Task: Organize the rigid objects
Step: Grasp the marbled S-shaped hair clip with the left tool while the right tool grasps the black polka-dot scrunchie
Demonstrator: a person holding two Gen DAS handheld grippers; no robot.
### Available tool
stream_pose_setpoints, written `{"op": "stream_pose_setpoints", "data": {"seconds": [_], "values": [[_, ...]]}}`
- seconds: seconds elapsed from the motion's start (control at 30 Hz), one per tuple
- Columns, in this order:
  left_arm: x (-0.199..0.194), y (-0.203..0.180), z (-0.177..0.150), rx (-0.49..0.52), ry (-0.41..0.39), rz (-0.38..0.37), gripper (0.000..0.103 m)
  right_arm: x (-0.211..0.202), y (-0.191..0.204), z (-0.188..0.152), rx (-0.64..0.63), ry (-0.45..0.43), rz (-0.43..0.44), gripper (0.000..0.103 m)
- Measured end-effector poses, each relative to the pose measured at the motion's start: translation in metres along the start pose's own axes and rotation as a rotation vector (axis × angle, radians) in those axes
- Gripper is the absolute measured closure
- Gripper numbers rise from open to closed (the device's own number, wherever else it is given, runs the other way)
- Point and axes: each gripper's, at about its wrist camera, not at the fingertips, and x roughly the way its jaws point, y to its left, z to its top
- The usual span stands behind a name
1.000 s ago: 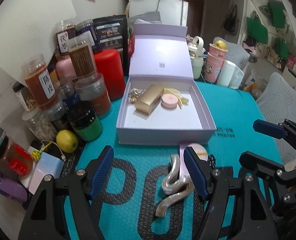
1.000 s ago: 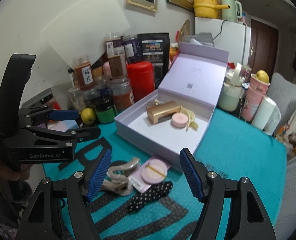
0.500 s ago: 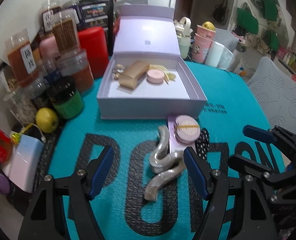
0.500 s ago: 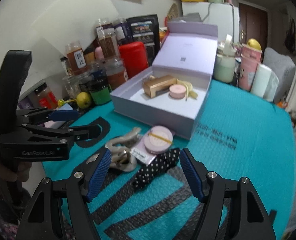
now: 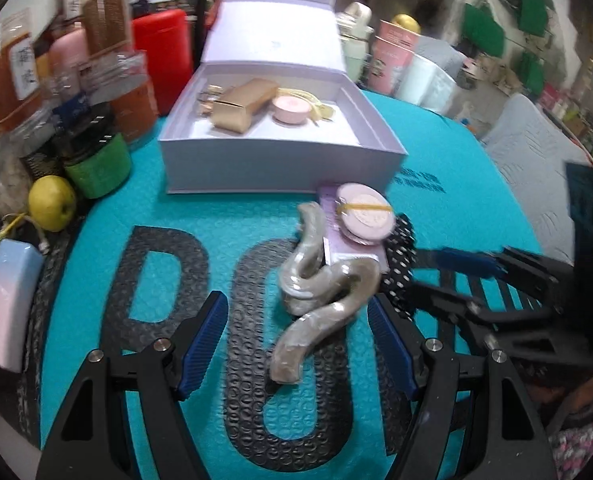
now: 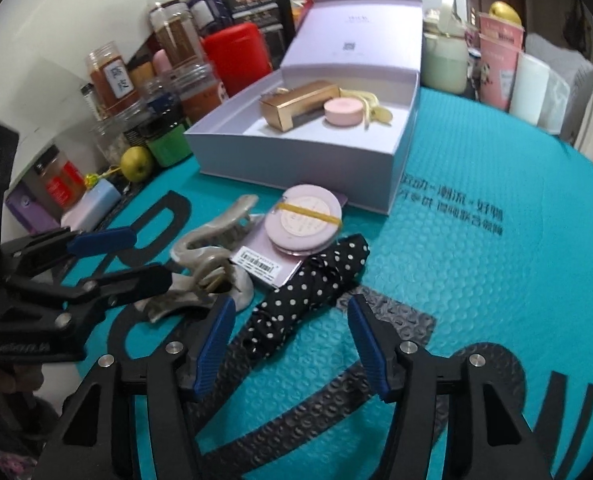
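Note:
A beige hair claw clip (image 5: 320,288) lies on the teal mat, between the open fingers of my left gripper (image 5: 296,340); it also shows in the right wrist view (image 6: 212,256). A round lilac compact (image 6: 302,220) rests on a small lilac box (image 6: 268,260) beside it. A black polka-dot piece (image 6: 308,288) lies just ahead of my open, empty right gripper (image 6: 290,340). The open lilac gift box (image 5: 280,168) behind holds a gold box (image 5: 244,108), a pink jar (image 5: 291,109) and a yellow item.
Jars, a red canister (image 5: 160,56) and a green-banded jar (image 5: 96,160) crowd the left. A yellow fruit (image 5: 52,202) and a pastel block (image 5: 4,304) lie at the left edge. Cups (image 6: 500,72) stand at the back right.
Both grippers have moved forward and down toward the items on the mat. The claw clip now lies between my left fingers, and the polka-dot piece is nearer my right gripper.

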Motion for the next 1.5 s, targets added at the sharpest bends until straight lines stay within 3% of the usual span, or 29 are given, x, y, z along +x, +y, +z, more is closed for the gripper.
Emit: {"op": "stream_pose_setpoints", "data": {"seconds": [0.2, 0.43, 0.83, 0.9, 0.93, 1.0, 1.1, 1.23, 1.3, 1.37, 1.5], "values": [[0.005, -0.002, 0.004, 0.024, -0.02, -0.027, 0.031, 0.014, -0.001, 0.003, -0.026, 0.024, -0.02, 0.059], [0.026, -0.001, 0.009, 0.012, 0.048, -0.128, 0.031, 0.013, -0.004, 0.001, -0.045, 0.035, -0.031, 0.073], [0.053, -0.013, 0.012, 0.092, 0.096, -0.115, 0.031, -0.009, -0.024, -0.006, -0.061, 0.029, -0.104, 0.072], [0.053, -0.015, 0.012, 0.097, 0.079, -0.105, 0.031, -0.009, -0.025, -0.006, -0.061, 0.024, -0.112, 0.065], [0.054, -0.014, 0.012, 0.09, 0.076, -0.103, 0.031, -0.007, -0.024, -0.005, -0.061, 0.023, -0.116, 0.059], [0.053, -0.013, 0.013, 0.07, 0.07, -0.103, 0.031, -0.004, -0.022, -0.005, -0.059, 0.026, -0.105, 0.056], [0.053, -0.011, 0.012, 0.059, 0.063, -0.081, 0.047, 0.003, -0.02, -0.003, -0.053, 0.032, -0.074, 0.056], [0.047, 0.001, 0.008, -0.025, 0.073, -0.153, 0.047, 0.014, -0.017, -0.002, -0.059, 0.041, -0.076, 0.056], [0.043, 0.005, 0.004, -0.048, 0.065, -0.132, 0.047, 0.016, -0.015, -0.003, -0.066, 0.031, -0.088, 0.056], [0.038, 0.009, -0.001, -0.054, 0.051, -0.077, 0.047, 0.016, -0.014, -0.003, -0.074, 0.028, -0.086, 0.07], [0.029, 0.017, -0.012, -0.091, 0.046, -0.045, 0.047, 0.013, -0.011, -0.007, -0.087, 0.034, -0.079, 0.081]]}}
